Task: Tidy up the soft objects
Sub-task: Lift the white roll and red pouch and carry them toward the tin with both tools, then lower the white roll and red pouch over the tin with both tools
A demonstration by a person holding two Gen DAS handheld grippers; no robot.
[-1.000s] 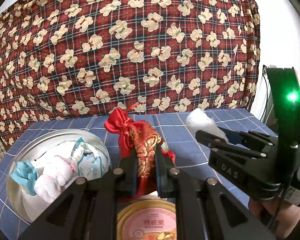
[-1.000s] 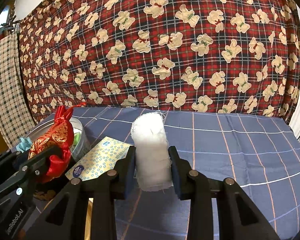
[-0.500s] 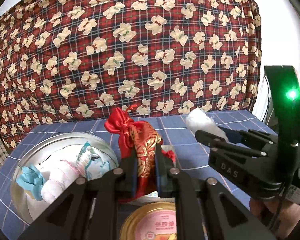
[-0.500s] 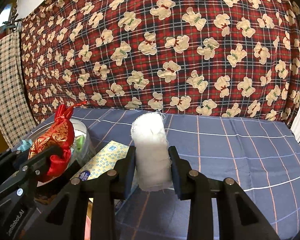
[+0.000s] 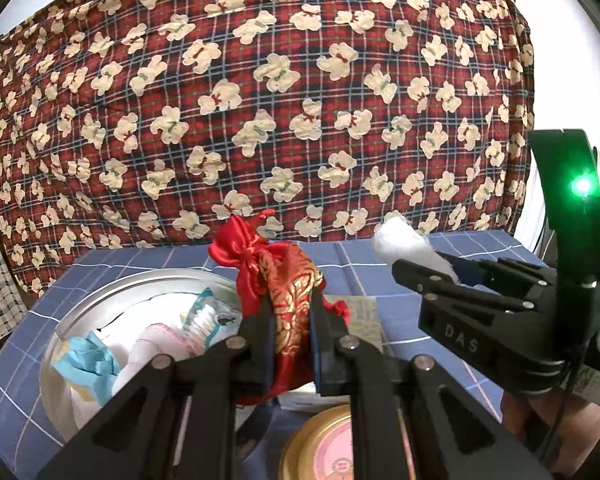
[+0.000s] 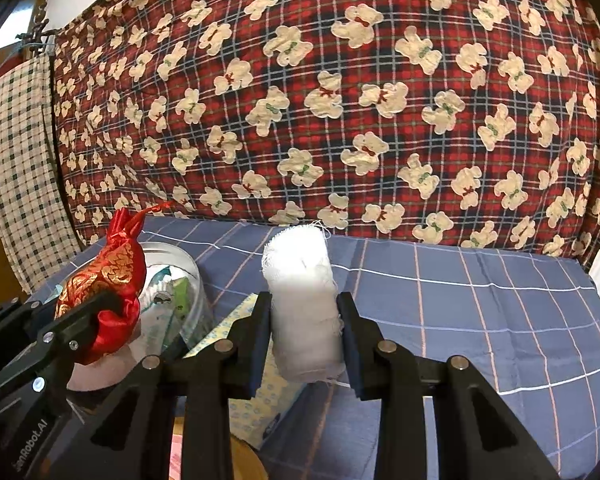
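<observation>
My left gripper is shut on a red and gold drawstring pouch and holds it above the table, just right of a round metal tin that holds several soft things. The pouch also shows at the left of the right wrist view. My right gripper is shut on a white gauze roll, upright between its pads. In the left wrist view the roll sticks out past the right gripper's black body.
A blue checked cloth covers the table. A yellow dotted packet lies below the right gripper. A gold-rimmed round lid lies near the left gripper. A bear-print plaid sheet hangs behind.
Both grippers have risen a little with their loads still held. The tin and the gold lid sit lower and further back in the left wrist view.
</observation>
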